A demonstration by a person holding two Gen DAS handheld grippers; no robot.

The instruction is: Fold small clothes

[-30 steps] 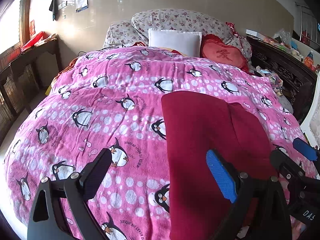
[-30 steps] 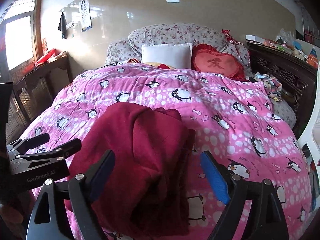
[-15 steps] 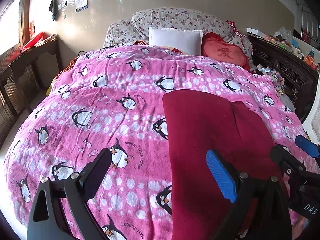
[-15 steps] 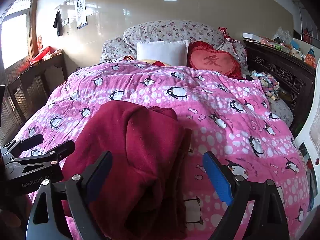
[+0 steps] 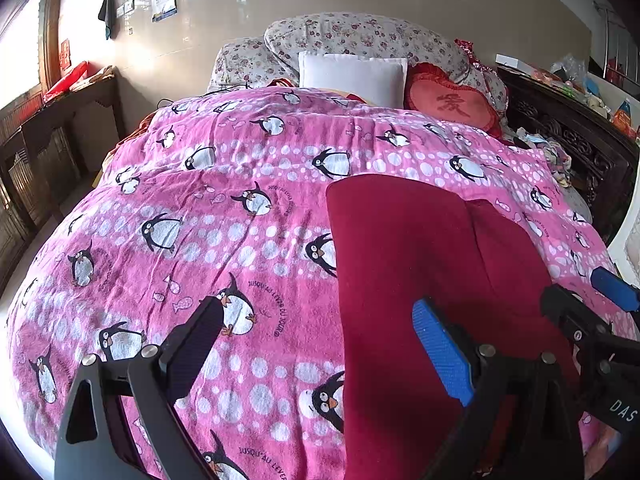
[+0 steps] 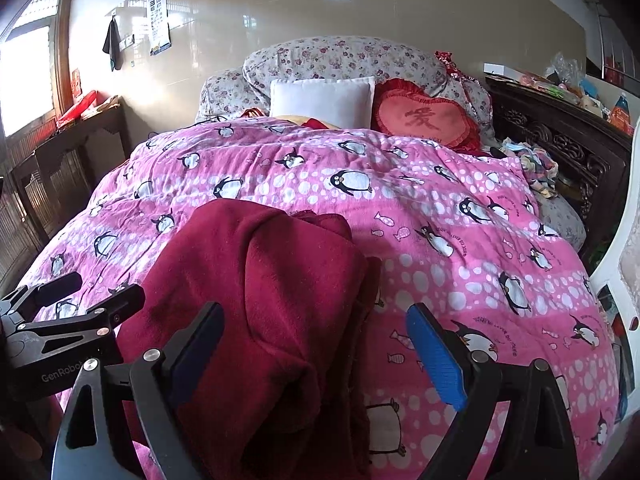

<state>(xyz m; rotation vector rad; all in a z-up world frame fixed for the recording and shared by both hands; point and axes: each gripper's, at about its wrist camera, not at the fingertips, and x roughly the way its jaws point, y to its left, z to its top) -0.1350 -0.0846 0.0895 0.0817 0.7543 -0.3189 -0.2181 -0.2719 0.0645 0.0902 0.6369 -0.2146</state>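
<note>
Both grippers, left gripper [image 5: 316,344] and right gripper [image 6: 316,344], hover with jaws spread and empty over the partly folded maroon garment [image 6: 264,292] at lower centre on the bed [image 6: 460,240]; next likely requires grasping its near edge.

Fuzzy maroon garment [image 6: 272,300] on soft fleecy blanket [image 6: 440,208].

Open blanket [image 5: 240,208] left of garment [image 5: 400,260]; pillows [image 5: 352,72] behind.
</note>
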